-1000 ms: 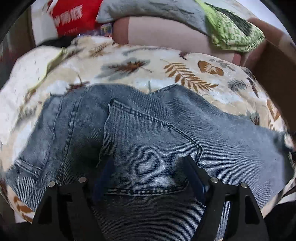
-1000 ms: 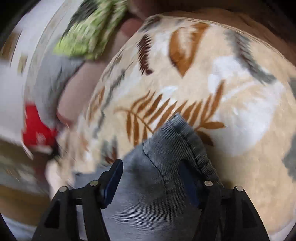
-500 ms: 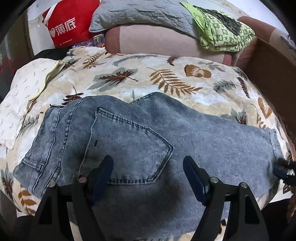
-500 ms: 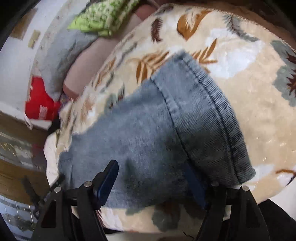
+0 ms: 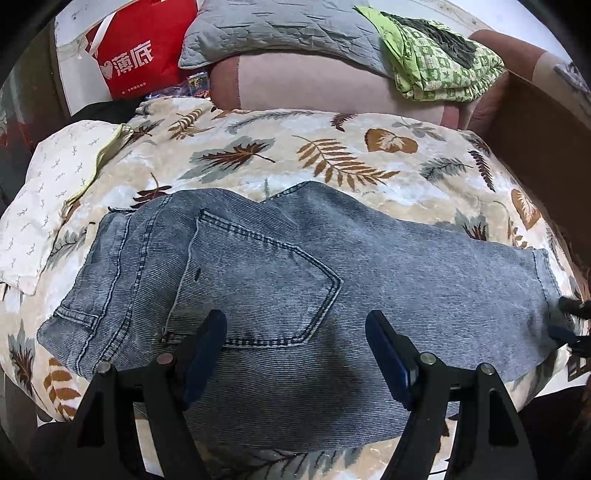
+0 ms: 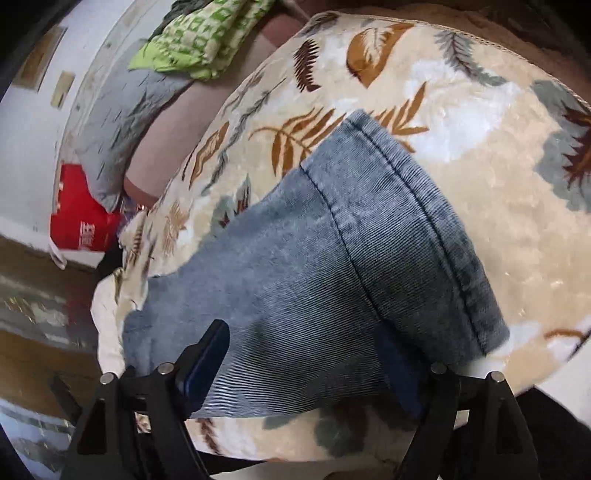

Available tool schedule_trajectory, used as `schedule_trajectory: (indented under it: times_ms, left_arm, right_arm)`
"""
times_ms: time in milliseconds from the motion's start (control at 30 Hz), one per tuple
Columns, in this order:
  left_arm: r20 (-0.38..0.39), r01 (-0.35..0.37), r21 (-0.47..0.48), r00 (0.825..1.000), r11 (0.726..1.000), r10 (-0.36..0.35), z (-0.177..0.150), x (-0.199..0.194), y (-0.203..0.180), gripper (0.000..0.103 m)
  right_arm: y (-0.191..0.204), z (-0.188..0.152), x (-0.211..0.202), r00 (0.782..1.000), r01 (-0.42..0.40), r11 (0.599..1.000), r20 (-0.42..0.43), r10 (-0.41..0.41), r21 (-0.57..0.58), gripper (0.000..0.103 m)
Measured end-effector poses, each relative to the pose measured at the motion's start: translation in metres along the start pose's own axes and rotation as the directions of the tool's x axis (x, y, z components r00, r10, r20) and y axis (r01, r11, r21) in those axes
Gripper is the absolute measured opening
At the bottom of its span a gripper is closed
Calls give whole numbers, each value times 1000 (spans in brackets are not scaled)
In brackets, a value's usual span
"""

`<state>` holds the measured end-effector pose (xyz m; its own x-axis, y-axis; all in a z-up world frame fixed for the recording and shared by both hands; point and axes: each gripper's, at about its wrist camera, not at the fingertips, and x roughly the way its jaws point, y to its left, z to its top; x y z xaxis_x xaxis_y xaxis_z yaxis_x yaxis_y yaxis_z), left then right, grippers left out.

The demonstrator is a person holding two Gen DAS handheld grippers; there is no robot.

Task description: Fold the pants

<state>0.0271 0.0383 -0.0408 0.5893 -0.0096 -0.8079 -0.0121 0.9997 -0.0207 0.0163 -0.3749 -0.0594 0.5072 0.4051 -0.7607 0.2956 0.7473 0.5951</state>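
Note:
Grey-blue jeans (image 5: 295,266) lie folded lengthwise on a leaf-print blanket (image 5: 332,162), back pocket (image 5: 258,280) up, waist to the left, leg hem (image 5: 543,273) to the right. My left gripper (image 5: 293,328) hovers open over the pocket's lower edge and holds nothing. In the right wrist view the hem (image 6: 424,221) lies flat on the blanket (image 6: 480,110). My right gripper (image 6: 301,339) sits over the leg just short of the hem; its jaws are opening, with denim beneath them but not pinched. Its tips (image 5: 570,325) show at the right edge of the left wrist view.
A red bag (image 5: 136,48), a grey quilted pillow (image 5: 280,29) and a green patterned cloth (image 5: 439,59) lie on a pink sofa back (image 5: 314,85) behind the blanket. A white cloth (image 5: 48,192) sits left of the jeans. A brown board (image 5: 535,140) stands at the right.
Both grippers have drawn back from the jeans, so more of the garment shows. The right gripper's jaws have spread wider, and the hem now lies flat on the blanket.

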Motion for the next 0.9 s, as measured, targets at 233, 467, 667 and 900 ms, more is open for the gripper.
schedule_trajectory:
  times_ms: [233,467,667,900]
  left_arm:
    - [-4,27,-7,1000,1000,-27,1,2,-4,78]
    - [-33,62,13,998,998,-61,-1,11,-22,78]
    - [-37,97,40,995,994,-95,-1,10,-45,78]
    - [-45,117,83,992,990,-114,4,16,-75,78]
  right_arm:
    - [7,-16,-47,993,-90,995,71,92,-34,83]
    - [-35,-51,-44,994,-109,987,-1,110,116,83]
    - [-72,-33,-31,989,-150,948,59,138,282,83]
    - [-96,-12,-23,985,-156,917,124,117,368,83]
